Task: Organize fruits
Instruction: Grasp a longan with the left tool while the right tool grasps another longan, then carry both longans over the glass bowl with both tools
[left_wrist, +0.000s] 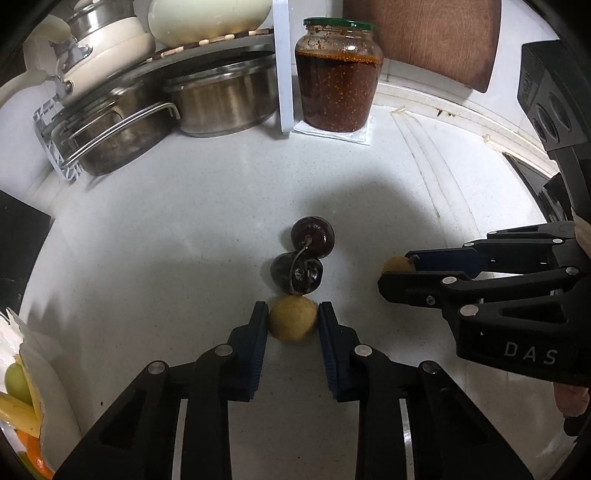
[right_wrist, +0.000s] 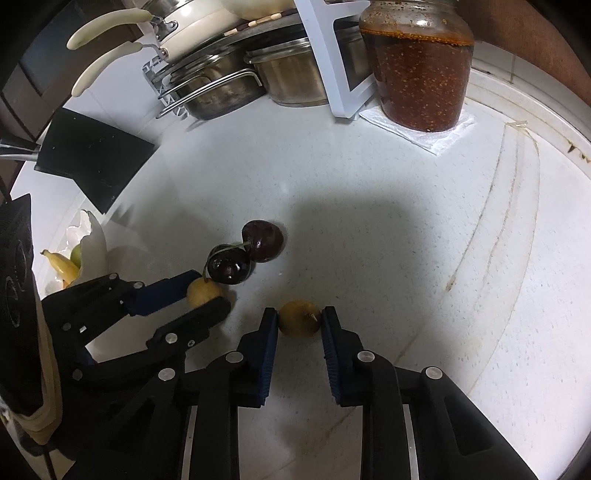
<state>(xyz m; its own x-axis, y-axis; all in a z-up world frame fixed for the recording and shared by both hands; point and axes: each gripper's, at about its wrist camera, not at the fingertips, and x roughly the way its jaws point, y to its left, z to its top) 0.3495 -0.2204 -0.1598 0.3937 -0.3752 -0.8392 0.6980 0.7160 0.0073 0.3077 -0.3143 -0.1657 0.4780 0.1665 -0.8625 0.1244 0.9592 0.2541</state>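
Observation:
Two small round yellow fruits and a pair of dark cherries (left_wrist: 304, 254) joined by stems lie on the white counter. My left gripper (left_wrist: 293, 319) is shut on one yellow fruit (left_wrist: 293, 318), which touches the nearer cherry; it also shows in the right wrist view (right_wrist: 203, 291). My right gripper (right_wrist: 299, 319) is shut on the other yellow fruit (right_wrist: 298, 318), which stands to the right of the cherries (right_wrist: 243, 254). The right gripper (left_wrist: 397, 269) with its fruit (left_wrist: 396, 264) shows at the right of the left wrist view.
A big jar of dark red preserve (left_wrist: 338, 74) stands on a paper towel at the back. Steel pots (left_wrist: 221, 96) sit in a white rack at back left. A white bowl with banana and green fruit (right_wrist: 72, 262) is at the left. A black slab (right_wrist: 94, 162) lies beyond it.

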